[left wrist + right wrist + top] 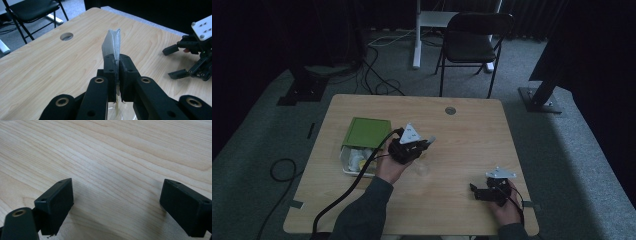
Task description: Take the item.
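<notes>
The right gripper (477, 192) rests on the near table (462, 130) edge, jaws spread wide. Mid-table, the left gripper (117, 65) pinches a small white packet (112, 45) above a clear cup (422, 170); a green-lidded box (364, 134) sits beyond.

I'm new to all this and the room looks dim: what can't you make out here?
- Tray contents, high view: too dark and small to identify.
- White packet in the left gripper, left gripper view: its lower part is hidden between the shut jaws.
- Clear cup, high view: faint; contents unreadable.
- Right gripper, right gripper view: jaws cut off by the frame edges.
</notes>
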